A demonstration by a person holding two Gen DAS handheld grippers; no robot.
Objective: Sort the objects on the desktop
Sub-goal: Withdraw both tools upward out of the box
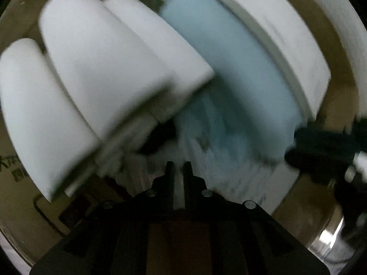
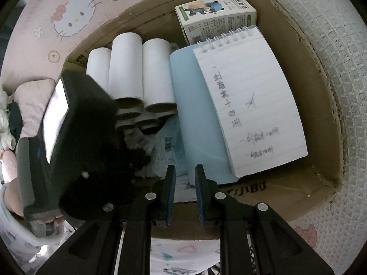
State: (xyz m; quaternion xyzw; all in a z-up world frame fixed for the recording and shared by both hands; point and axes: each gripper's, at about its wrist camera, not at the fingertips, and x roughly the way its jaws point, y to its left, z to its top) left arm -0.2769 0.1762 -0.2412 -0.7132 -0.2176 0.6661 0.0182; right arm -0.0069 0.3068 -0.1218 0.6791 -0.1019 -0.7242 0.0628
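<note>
My left gripper (image 1: 179, 166) is down inside a cardboard box (image 2: 286, 194), shut on a crumpled printed wrapper (image 1: 206, 137); white material fills the slit between its fingers. Its black housing (image 2: 87, 137) covers the box's left side in the right wrist view, tips at the wrapper (image 2: 165, 146). White paper rolls (image 1: 96, 57) lie stacked at the left (image 2: 126, 68). A light blue cover (image 1: 229, 57) (image 2: 195, 114) lies under a spiral notepad (image 2: 247, 100) with handwriting. My right gripper (image 2: 184, 169) hangs above the box's near edge, shut and empty.
A small carton (image 2: 215, 16) with a panda picture stands in the box's far corner. The box sits on pink cartoon-print cloth (image 2: 73, 16) and white textured fabric (image 2: 339, 68). A person's sleeve (image 2: 13, 233) shows at the lower left. The left wrist view is blurred.
</note>
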